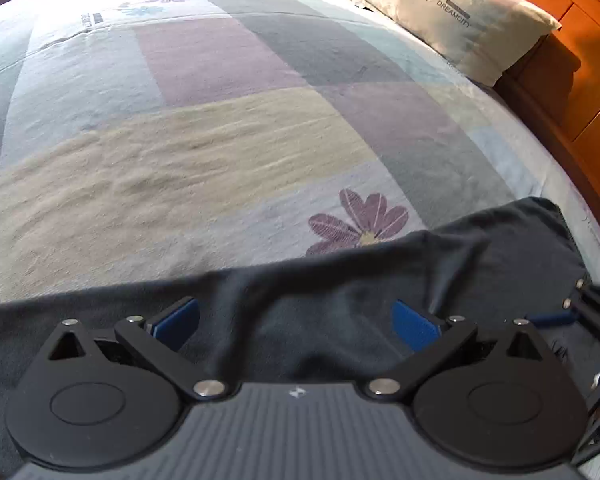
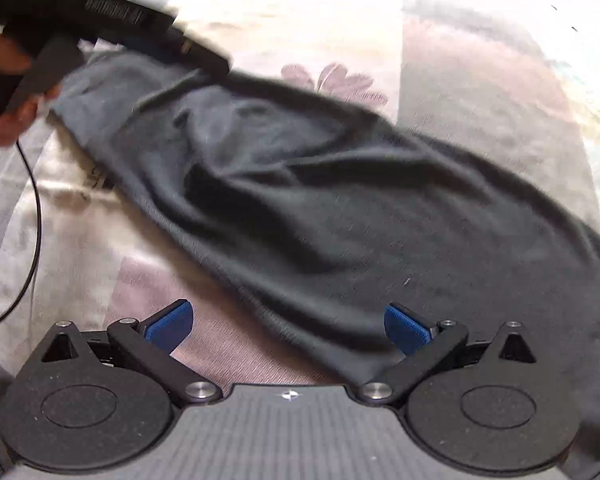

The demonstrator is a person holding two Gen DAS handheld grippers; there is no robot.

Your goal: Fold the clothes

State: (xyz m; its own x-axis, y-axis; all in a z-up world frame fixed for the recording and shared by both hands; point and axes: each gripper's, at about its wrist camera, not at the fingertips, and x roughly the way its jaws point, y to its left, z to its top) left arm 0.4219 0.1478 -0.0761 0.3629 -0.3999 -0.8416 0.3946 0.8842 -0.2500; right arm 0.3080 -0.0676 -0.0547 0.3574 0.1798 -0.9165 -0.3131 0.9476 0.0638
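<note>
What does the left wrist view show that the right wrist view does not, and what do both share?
Only the left wrist view shows the pillow printed with DREAMCITY and the orange wooden furniture beside the bed.

Only the right wrist view shows a hand holding the left gripper's handle, a thin black cable, and the dark garment spread out in wrinkles.

Both show the dark garment lying on the patchwork floral bedspread, and each view's own gripper with blue-padded jaws standing apart: left gripper, right gripper.
</note>
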